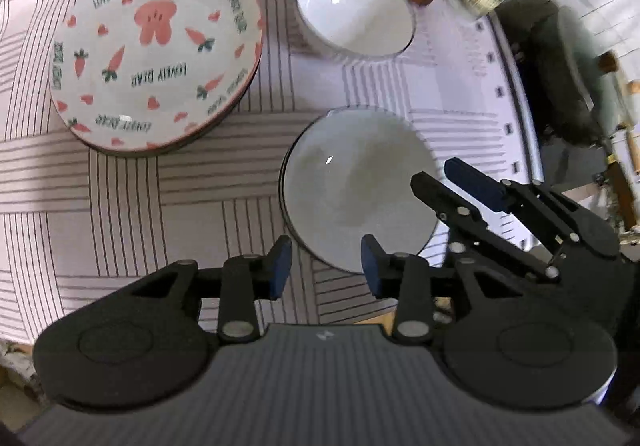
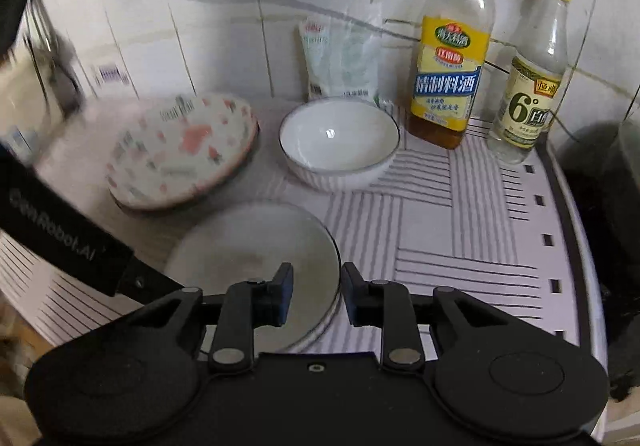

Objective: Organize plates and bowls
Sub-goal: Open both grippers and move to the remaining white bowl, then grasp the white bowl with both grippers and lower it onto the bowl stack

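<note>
The left claw points steeply downward, its blue-padded fingers parted with nothing pressed between them. The right claw tilts down at a shallower angle, its fingers likewise apart and gripping nothing. In the left wrist view it reaches in from the right, just beside the left one.

— How is the light behaving in the left wrist view?
— Soft and dim; small glints are sitting on the white bowl and grey plate. The upper right is smearing.
— And the right wrist view?
— The patterned plate at left is blurring, and the edges are bending and darkening.
</note>
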Demonstrator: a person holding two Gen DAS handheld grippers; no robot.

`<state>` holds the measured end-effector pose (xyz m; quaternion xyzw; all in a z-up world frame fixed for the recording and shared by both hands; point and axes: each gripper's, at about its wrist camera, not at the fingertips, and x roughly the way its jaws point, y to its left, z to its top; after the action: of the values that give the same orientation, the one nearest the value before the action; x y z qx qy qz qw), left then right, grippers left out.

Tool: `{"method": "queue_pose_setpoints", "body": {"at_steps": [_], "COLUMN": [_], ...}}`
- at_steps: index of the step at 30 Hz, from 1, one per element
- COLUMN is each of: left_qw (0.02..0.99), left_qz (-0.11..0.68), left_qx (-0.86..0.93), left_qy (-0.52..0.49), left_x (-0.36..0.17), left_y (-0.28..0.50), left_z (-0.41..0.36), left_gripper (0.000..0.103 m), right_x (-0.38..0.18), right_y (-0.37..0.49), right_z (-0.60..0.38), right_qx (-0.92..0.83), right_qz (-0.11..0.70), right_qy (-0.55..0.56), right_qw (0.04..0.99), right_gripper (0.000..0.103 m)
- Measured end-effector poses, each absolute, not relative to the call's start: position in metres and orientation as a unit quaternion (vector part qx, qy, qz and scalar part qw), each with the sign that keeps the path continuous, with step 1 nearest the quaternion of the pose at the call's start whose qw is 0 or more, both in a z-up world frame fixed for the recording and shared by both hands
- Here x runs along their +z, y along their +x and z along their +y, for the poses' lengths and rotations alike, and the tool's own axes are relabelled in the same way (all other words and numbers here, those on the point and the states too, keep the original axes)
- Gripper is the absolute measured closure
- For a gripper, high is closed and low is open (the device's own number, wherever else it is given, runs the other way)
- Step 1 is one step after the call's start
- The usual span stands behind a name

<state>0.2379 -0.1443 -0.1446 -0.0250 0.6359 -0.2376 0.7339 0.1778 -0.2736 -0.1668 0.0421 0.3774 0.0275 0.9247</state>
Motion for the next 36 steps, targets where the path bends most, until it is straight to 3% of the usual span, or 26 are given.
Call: {"method": "queue_pose_setpoints", "body": {"at_steps": [6, 13, 17, 36], "left_qw": [0.769, 0.796, 0.806, 0.812], "left_qz": [0.581, 0.539, 0.533, 0.546], "left_qx": [-0.260, -0.265, -0.249, -0.195], "left_qy": [-0.064, -0.070, -0.066, -0.061], "left_x": [-0.120, -0.117, -0.131, -0.186], "left_y": [0.252, 0.281, 0.299, 0.345], "left_z": [-0.138, -0.150, -0.162, -0.207], "left_gripper": [0.065, 0.065, 0.065, 0.066], "right_x": [-0.149, -0.158, -0.169, -0.213], "right_y": [0.189, 0.230, 0.259, 0.329], "right_z": [-0.304, -0.321, -0.335, -0.360], "right_qx": [0.068, 0.071, 0.062, 0.029], "right_qz": [0.351, 0.362, 0.369, 0.413], "right_qy": [0.111, 0.105, 0.122, 0.141], "right_qw": [0.927, 0.923, 0.919, 0.899], "right_gripper": [0.069, 0.068, 0.061, 0.061]}}
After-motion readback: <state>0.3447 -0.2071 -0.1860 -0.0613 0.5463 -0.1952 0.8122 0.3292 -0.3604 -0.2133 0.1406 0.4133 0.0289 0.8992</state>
